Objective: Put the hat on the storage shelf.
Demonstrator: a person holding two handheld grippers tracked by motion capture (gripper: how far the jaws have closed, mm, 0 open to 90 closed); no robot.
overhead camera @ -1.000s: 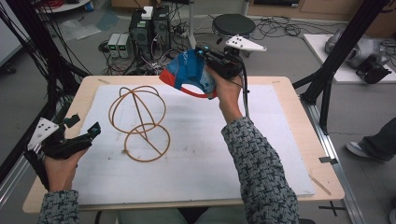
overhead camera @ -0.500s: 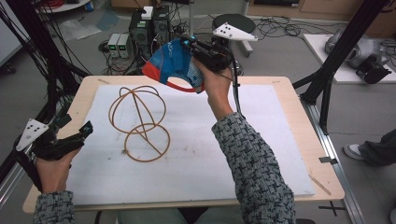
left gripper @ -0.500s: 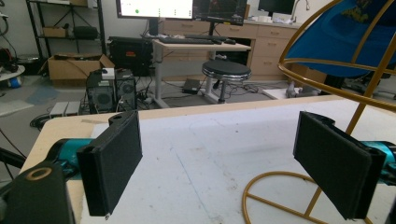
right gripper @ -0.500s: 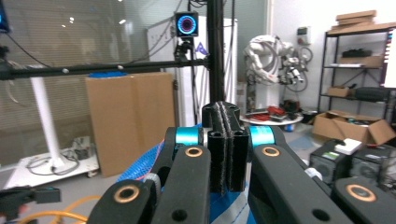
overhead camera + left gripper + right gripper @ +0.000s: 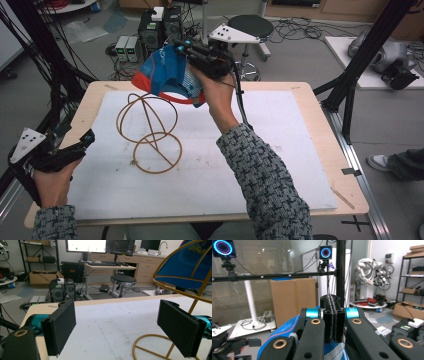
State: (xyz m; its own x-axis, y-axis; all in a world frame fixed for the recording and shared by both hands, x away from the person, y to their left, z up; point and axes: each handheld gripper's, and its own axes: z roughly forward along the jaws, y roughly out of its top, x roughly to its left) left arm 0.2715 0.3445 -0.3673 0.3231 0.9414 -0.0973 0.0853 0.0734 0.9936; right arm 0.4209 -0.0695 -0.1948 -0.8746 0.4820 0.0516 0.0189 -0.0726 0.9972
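Note:
A blue cap (image 5: 167,75) with a red brim hangs in the air over the top of a gold wire stand (image 5: 147,127), a sphere of hoops on a ring base. My right gripper (image 5: 186,50) is shut on the cap's fabric. In the right gripper view its pads (image 5: 329,320) are pressed together, with the blue cap (image 5: 279,336) below them. My left gripper (image 5: 82,142) rests open at the table's left edge. In the left gripper view its jaws (image 5: 125,327) stand wide apart with nothing between them, the gold wire stand (image 5: 175,286) and cap (image 5: 185,267) lying ahead to the right.
A white mat (image 5: 280,150) covers most of the wooden table (image 5: 325,130). Black frame posts (image 5: 360,75) rise at both sides. Behind the table are computer towers (image 5: 160,27), cables and a round stool (image 5: 252,25).
My right hand has carried the cap left and upward, so it now hangs over the wire stand's top. The left hand has shifted slightly toward the table's left edge.

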